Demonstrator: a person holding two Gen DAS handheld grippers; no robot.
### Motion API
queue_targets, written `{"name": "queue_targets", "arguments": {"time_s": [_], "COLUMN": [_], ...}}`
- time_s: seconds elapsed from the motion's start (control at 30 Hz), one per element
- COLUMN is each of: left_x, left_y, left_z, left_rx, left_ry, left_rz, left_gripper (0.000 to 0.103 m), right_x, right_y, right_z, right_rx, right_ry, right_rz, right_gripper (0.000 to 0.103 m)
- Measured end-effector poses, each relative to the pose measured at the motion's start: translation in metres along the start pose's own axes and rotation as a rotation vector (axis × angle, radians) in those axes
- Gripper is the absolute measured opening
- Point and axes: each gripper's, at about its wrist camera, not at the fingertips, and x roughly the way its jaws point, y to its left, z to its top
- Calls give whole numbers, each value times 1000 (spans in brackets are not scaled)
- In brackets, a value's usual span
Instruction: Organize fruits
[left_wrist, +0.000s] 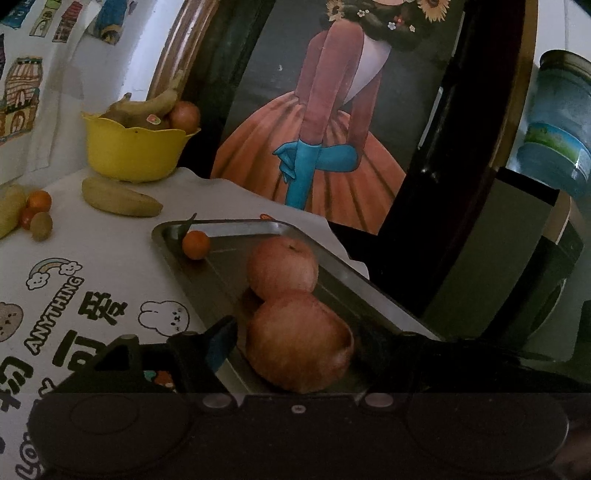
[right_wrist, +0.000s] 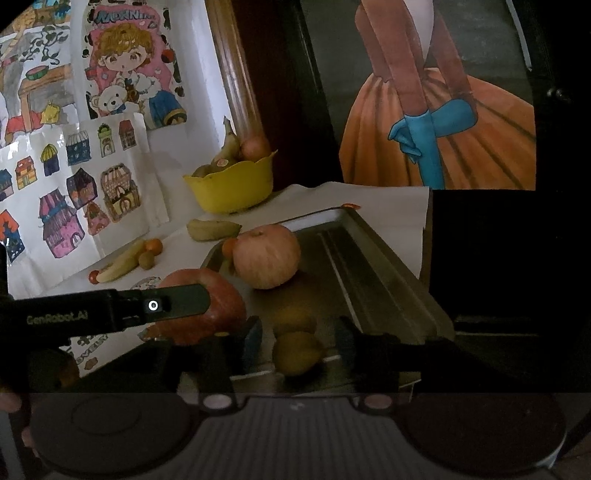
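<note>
Up close in the left wrist view, the left gripper (left_wrist: 295, 339) has its jaws closed on the near apple (left_wrist: 299, 341), which touches a second apple (left_wrist: 282, 266) inside the metal tray (left_wrist: 369, 291); a small orange (left_wrist: 195, 244) sits by the tray's far rim. Beyond, on the counter (left_wrist: 122, 254), lie a banana (left_wrist: 120, 197) and yellow bowl (left_wrist: 135, 149). From the right wrist, the right gripper (right_wrist: 299, 341) has open jaws either side of a yellowish fruit (right_wrist: 297, 352), with bare tray floor ahead.
</note>
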Motion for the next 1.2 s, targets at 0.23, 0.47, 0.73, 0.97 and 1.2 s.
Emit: {"name": "queue_targets", "arguments": {"time_s": [0.23, 0.47, 0.73, 0.97, 1.2], "left_x": [-13, -52, -105, -160, -212], "left_y": [7, 12, 22, 53, 86], "left_z": [5, 18, 11, -1, -5], "left_rx": [-55, -117, -61, -48, -17], "left_ry": [-74, -206, -203, -183, -159], "left_rz": [4, 41, 146, 272, 365], "left_gripper": [101, 102, 102, 102, 102], "right_x": [-14, -44, -68, -74, -69], "right_y": [2, 17, 50, 95, 159], "right_z": [3, 10, 18, 16, 7], "right_rx": [2, -45, -89, -114, -185], "right_ry": [-38, -100, -134, -98, -21], "right_rz": [-31, -60, -53, -3, 84], "right_gripper": [92, 103, 103, 103, 103]}}
